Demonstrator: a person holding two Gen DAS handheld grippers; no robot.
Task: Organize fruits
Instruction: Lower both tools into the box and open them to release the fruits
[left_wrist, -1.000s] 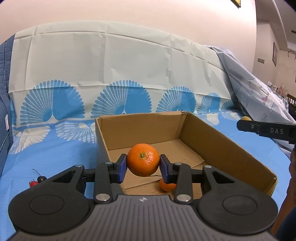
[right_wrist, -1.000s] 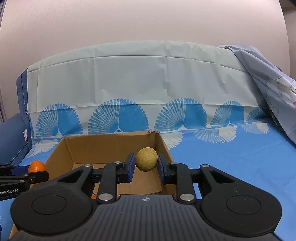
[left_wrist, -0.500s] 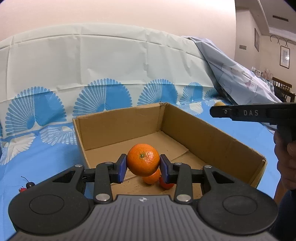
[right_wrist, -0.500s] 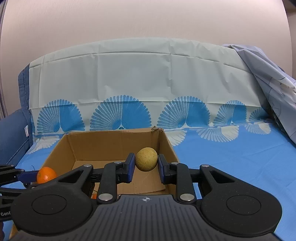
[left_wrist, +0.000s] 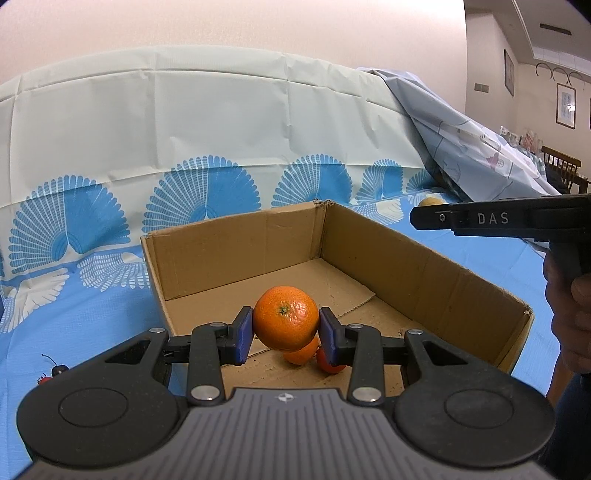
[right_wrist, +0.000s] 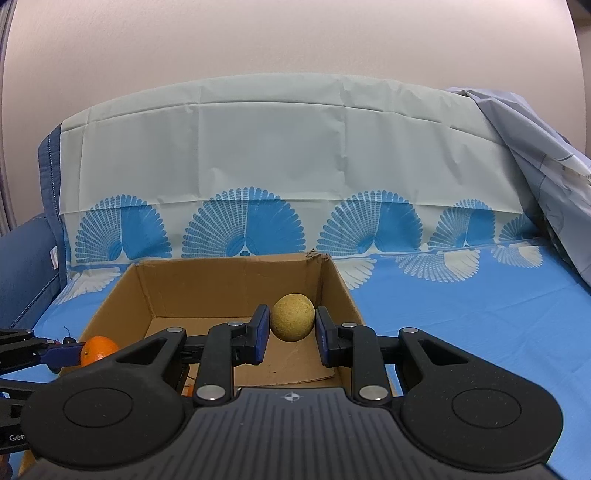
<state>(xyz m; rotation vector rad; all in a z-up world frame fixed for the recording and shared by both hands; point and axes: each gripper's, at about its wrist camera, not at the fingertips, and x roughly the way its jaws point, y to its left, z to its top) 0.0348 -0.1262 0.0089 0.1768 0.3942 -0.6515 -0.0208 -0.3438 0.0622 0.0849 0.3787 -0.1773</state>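
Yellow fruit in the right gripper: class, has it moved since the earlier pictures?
No. The yellow fruit sits by the same corner of the cardboard box as before.

"das" on the right gripper (left_wrist: 428, 218); "gen", cut off, on the left gripper (right_wrist: 64, 350).

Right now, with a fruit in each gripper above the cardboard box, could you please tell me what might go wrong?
1. The left gripper holds its orange directly above two fruits on the box floor; dropped from there, it may strike them and roll.
2. The right gripper holds the yellow fruit near the box's right wall; it could catch the rim or land outside.
3. Both grippers are close and might collide.
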